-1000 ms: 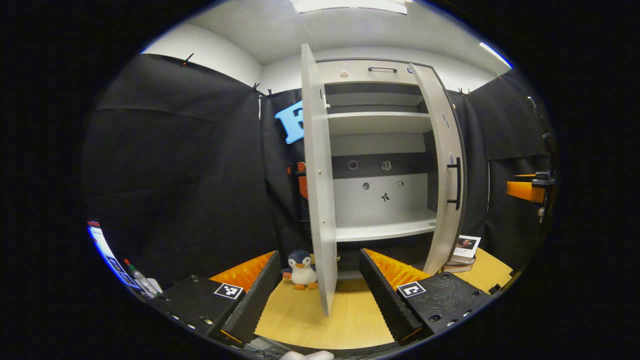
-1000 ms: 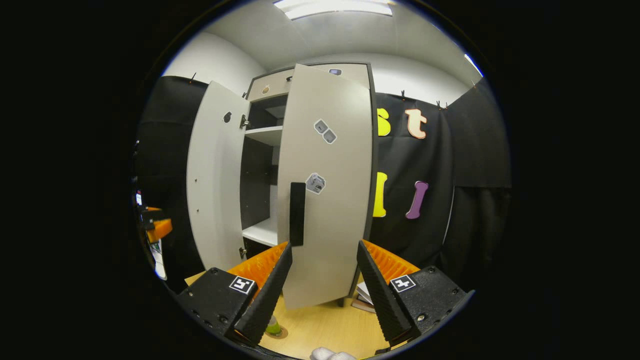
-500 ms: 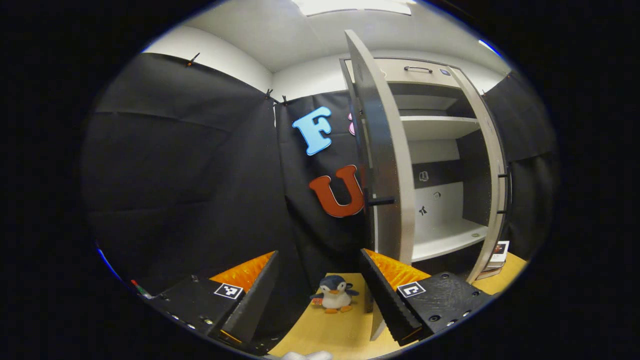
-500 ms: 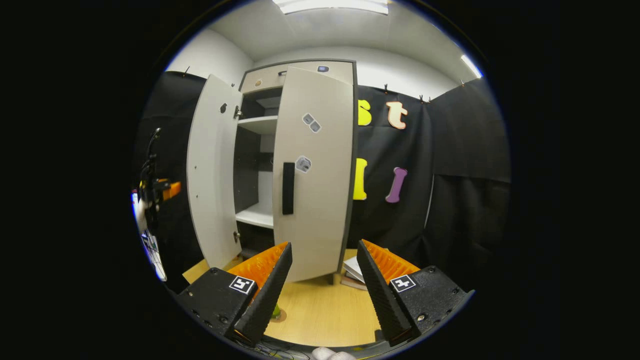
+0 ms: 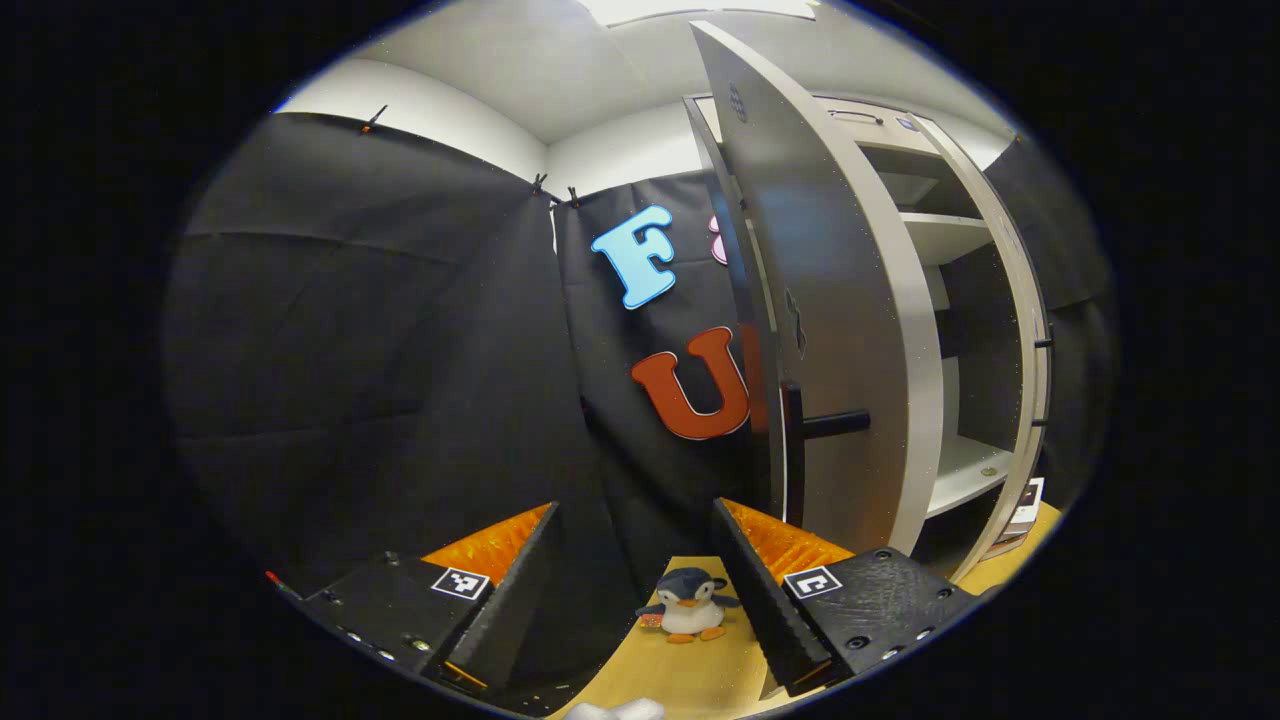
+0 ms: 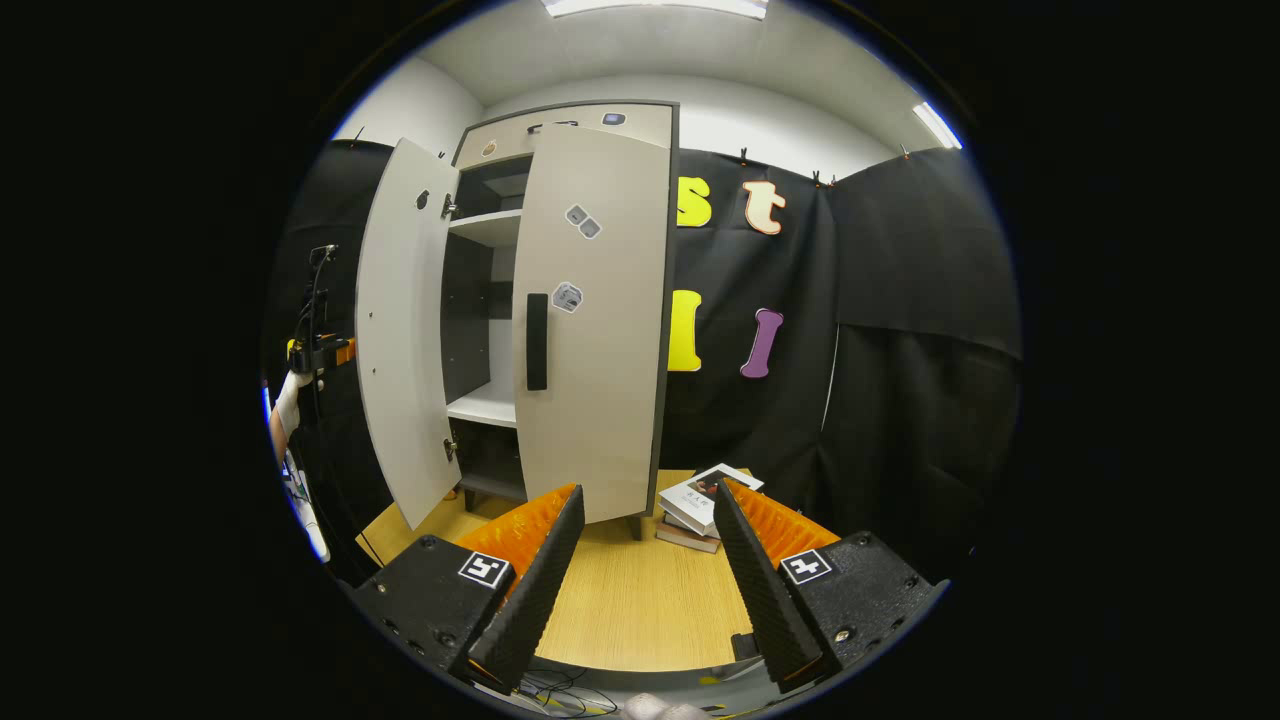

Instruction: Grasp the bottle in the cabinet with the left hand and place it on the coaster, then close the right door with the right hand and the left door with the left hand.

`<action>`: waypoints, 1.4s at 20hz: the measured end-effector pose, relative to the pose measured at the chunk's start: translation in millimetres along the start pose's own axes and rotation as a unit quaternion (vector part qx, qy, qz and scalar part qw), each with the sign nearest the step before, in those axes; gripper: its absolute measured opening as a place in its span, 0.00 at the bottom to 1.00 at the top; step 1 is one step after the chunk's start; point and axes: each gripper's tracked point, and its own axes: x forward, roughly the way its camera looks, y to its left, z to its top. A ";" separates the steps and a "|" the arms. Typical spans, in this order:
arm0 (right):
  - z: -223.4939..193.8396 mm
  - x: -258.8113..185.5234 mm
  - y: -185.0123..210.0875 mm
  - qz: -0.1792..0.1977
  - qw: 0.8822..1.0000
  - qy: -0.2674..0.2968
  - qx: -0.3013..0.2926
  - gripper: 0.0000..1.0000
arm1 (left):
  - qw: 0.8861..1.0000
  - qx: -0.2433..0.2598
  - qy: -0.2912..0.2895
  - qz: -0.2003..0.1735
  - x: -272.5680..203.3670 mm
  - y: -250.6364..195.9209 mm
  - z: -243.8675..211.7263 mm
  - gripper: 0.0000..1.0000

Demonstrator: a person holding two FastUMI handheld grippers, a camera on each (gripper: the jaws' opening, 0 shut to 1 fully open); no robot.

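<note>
Cabinet [image 6: 560,300] doors stand ajar, a toy penguin [image 5: 690,607] at six o'clock, books [image 6: 700,500] at its foot on the counter [image 6: 640,600]; both jaws gape empty.

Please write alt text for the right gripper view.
A grey cabinet stands on a wooden table, its right door nearly closed and its left door wide open. The open right gripper points toward it; books lie beside the cabinet.
</note>
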 end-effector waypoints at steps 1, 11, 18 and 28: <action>0.0 2.4 0.0 0.003 1.000 0.001 0.001 0.81 | 1.000 -0.002 0.001 0.000 -0.7 0.1 0.2 0.91; 9.0 7.3 8.4 0.039 0.999 -0.011 -0.008 0.81 | 1.000 -0.011 -0.004 0.007 -13.6 -30.6 4.2 0.89; 9.6 9.7 3.6 0.043 0.999 -0.009 -0.014 0.81 | 0.999 -0.014 -0.010 -0.048 -18.8 -92.7 10.6 0.88; 15.3 -5.0 0.5 0.032 0.999 -0.017 -0.003 0.81 | 0.991 -0.033 0.021 -0.131 -13.3 -160.0 1.2 0.96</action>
